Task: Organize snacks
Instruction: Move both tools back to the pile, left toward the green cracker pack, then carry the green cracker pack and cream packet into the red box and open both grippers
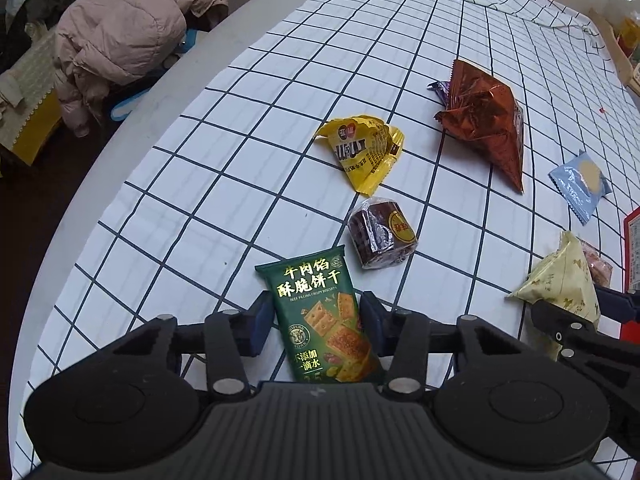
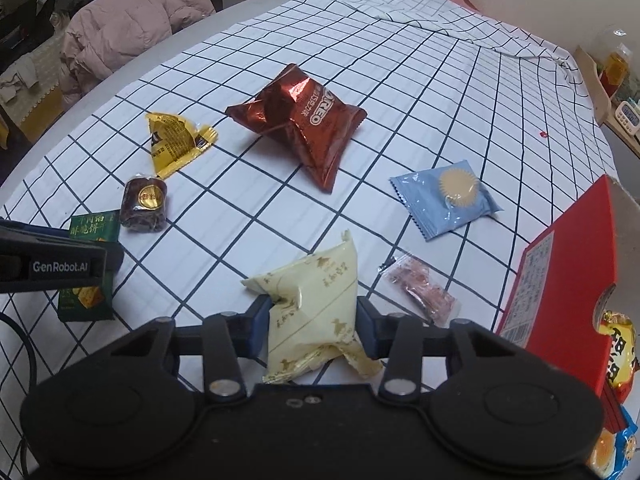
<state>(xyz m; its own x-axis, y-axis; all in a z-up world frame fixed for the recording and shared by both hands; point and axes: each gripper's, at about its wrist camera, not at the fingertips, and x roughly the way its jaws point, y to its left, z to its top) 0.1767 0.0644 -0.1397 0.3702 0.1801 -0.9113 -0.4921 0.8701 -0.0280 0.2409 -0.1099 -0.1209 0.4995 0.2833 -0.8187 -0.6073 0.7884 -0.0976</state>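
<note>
Two hand-held grippers each pinch a snack packet on the white cloth with the dark grid.

Nearest, the left gripper point(image 1: 318, 322) has its blue pads pressed on both sides of the green rectangular biscuit packet point(image 1: 326, 318), which lies on the checked tablecloth point(image 1: 200, 184); the right gripper point(image 2: 310, 326) likewise squeezes the cream, gold-printed crumpled packet point(image 2: 316, 304), its pads denting the wrapper. Just right of the cream packet lies a small clear sachet of pinkish pieces point(image 2: 420, 288), and further right stands the red cardboard box point(image 2: 568, 264). Beyond the cream packet, to its right, is the pale blue sealed packet with a round biscuit picture point(image 2: 444, 200); to its left, the dark brown foil-wrapped round cake point(image 2: 145, 204), then the yellow crinkled wrapper point(image 2: 176, 144). Farthest is the shiny copper-red foil bag point(image 2: 304, 120).
</note>
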